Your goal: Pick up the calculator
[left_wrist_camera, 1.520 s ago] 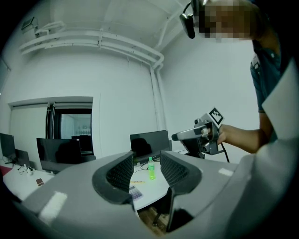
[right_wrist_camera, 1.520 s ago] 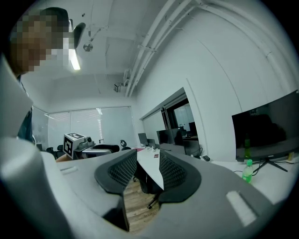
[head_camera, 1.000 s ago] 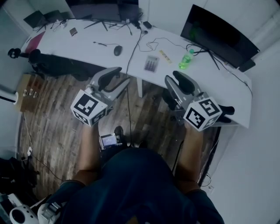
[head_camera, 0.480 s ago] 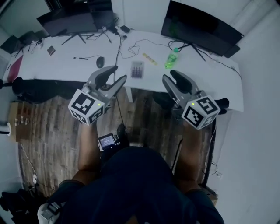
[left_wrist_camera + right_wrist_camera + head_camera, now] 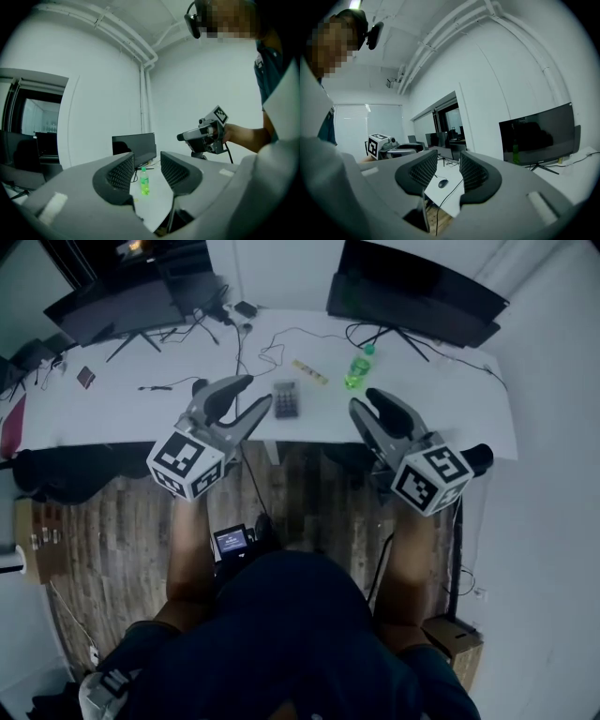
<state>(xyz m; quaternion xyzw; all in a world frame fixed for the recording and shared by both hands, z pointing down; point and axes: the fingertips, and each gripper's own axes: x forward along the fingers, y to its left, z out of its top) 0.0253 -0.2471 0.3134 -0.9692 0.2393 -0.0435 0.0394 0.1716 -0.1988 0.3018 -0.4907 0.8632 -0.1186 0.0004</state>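
White table [image 5: 441,404] runs across the top of the head view, with wooden floor [image 5: 309,493] in front of it; the calculator [image 5: 286,399] lies flat on the table close to its front edge, between the two tools as the head view shows them, and just beside the tip of the left tool [image 5: 251,396]; neither tool holds it.

Left tool is held out in front of the person, its jaws apart with nothing clamped between them; its own view looks through the gap at a green bottle [image 5: 354,368] standing upright on the table, well beyond the jaws, with a dark monitor [image 5: 417,292] behind it.

Right tool [image 5: 366,401] is held level with the left one, near the table's front edge; its jaws also stand apart and grip nothing; through its gap a mouse [image 5: 443,183] and a dark cable [image 5: 449,194] show on the table top.

On the table beyond the calculator lies a thin yellow strip [image 5: 308,372], near the bottle; a second monitor [image 5: 112,306] stands at the far left; loose cables trail between the two monitors.
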